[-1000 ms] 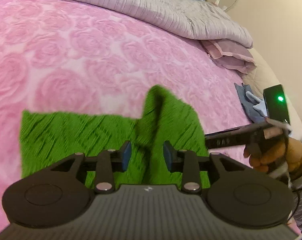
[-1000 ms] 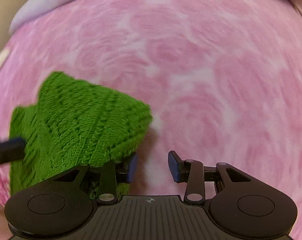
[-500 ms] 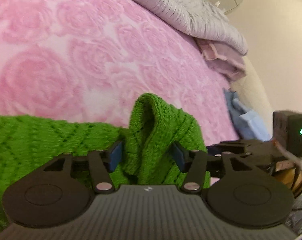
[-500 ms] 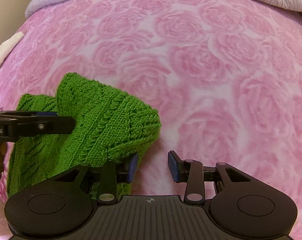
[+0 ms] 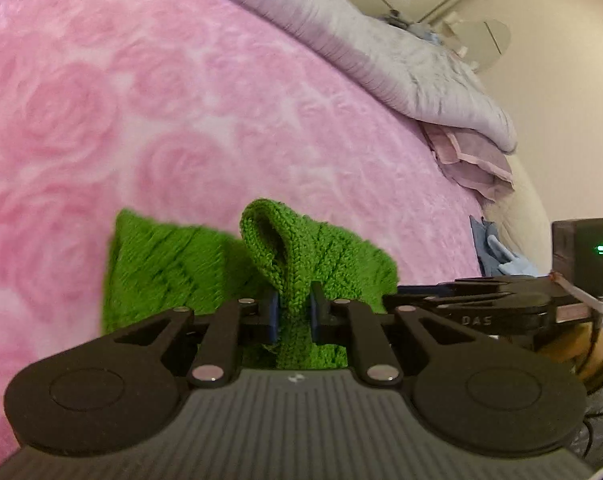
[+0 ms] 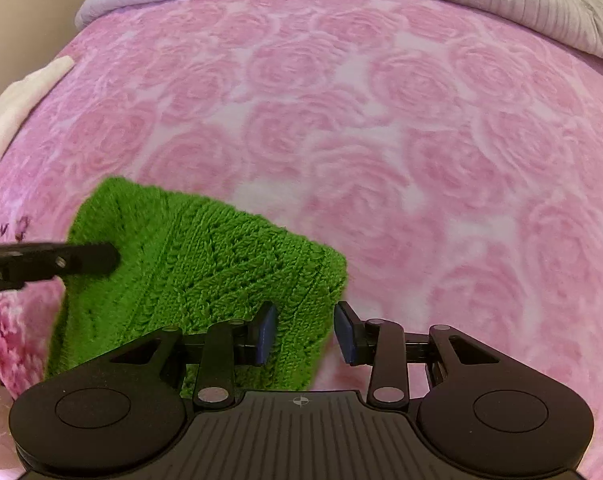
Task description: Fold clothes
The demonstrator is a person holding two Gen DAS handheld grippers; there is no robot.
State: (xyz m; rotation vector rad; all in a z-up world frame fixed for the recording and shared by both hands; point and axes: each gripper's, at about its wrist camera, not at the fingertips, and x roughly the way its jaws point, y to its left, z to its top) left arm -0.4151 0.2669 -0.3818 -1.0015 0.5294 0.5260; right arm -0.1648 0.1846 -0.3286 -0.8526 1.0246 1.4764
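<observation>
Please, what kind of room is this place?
Most likely a bedroom: the green knitted garment lies on a bed under a pink rose-patterned blanket, with a grey quilt and folded pink bedding along its far edge.

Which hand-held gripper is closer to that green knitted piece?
Left. The left hand-held gripper is pinching a raised fold of the green knit; the right hand-held gripper is open at its edge.

We are seeing a bright green cable-knit garment point(image 6: 205, 276) lying on a pink rose-patterned bedspread point(image 6: 381, 140), with a striped lilac-grey quilt point(image 5: 341, 44) showing at twelve o'clock and blue pads point(image 6: 266, 332) on black fingers.
</observation>
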